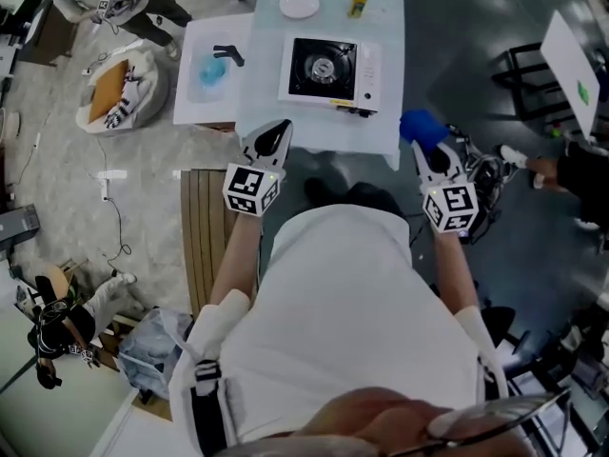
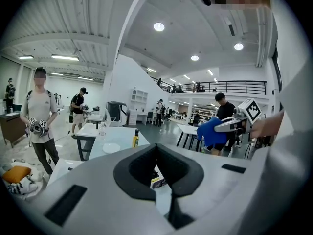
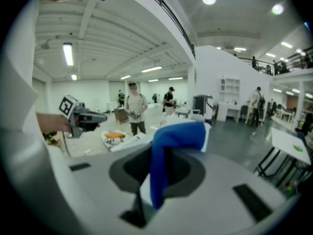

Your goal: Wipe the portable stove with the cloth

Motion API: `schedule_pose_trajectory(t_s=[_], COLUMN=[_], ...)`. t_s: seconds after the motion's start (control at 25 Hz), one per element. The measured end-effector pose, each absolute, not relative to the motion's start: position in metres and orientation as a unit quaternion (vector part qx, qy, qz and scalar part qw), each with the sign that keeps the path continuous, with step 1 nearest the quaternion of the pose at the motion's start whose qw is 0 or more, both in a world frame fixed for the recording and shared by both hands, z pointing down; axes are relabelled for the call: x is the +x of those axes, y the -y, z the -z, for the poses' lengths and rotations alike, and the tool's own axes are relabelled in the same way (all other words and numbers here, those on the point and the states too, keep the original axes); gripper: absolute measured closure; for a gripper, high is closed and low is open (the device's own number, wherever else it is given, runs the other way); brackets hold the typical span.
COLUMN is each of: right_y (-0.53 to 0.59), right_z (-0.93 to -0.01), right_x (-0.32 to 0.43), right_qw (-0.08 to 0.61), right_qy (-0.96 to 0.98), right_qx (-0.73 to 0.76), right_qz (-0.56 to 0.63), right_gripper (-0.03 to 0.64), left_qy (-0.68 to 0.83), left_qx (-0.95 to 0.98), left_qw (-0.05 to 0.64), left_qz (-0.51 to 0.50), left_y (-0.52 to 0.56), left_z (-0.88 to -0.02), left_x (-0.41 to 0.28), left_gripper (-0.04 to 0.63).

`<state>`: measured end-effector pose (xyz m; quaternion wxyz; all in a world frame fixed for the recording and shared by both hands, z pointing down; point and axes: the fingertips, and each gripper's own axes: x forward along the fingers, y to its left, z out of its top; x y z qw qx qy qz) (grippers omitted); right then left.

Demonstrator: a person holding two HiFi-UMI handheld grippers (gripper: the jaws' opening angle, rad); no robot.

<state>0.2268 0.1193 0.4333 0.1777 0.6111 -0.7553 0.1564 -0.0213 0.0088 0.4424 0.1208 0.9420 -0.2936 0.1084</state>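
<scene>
Right fingers (image 1: 434,156) clamped on blue cloth (image 1: 422,125); left fingers (image 1: 270,141) together, empty.

We note pale bench (image 1: 319,129) ahead. At its far end: white round plate (image 1: 300,4), with small yellow bottle with dark cap (image 1: 358,0) near it, to right. Lower white side table (image 1: 195,108) sits against bench on left. On it: light-blue rounded object (image 1: 211,70) and black bent piece (image 1: 229,55); we cannot tell what either is. White sack with orange contents (image 1: 122,89) on floor further left. Wooden slatted panel (image 1: 200,241) close at our left side. Person in pale shirt (image 2: 40,112) stands well off across floor.
</scene>
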Motion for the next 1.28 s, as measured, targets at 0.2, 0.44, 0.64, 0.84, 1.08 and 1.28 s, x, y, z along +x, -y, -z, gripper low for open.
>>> schedule_pose_trajectory(t_s=[0.2,0.44,0.64,0.84,1.08,1.28], right_y=[-0.102,-0.069,-0.034,-0.004,0.041,0.076], right_z=[-0.441,-0.448,-0.459,-0.483,-0.525,-0.574], right_x=[0.239,0.263,0.288,0.313,0.342,0.354], right_qw=[0.175,0.180,0.186,0.210,0.235,0.265], right_qy=[0.754,0.769,0.786,0.799,0.807,0.807], right_qx=[0.610,0.590,0.563,0.532,0.503,0.479], right_qz=[-0.166,-0.168,-0.173,-0.185,-0.203,-0.222], right_gripper=[0.543,0.543,0.543,0.543,0.543,0.543], left_qy=[0.298,0.320,0.340,0.364,0.388,0.401], left_qx=[0.940,0.932,0.924,0.911,0.895,0.883], left_qw=[0.128,0.133,0.137,0.156,0.179,0.199], left_qz=[-0.110,-0.106,-0.106,-0.114,-0.129,-0.141], left_y=[0.000,0.016,0.028,0.038,0.047,0.045], left_z=[-0.445,-0.444,-0.446,-0.457,-0.472,-0.490], left_x=[-0.009,0.008,0.030,0.051,0.076,0.086], left_gripper=[0.565,0.564,0.563,0.563,0.565,0.563])
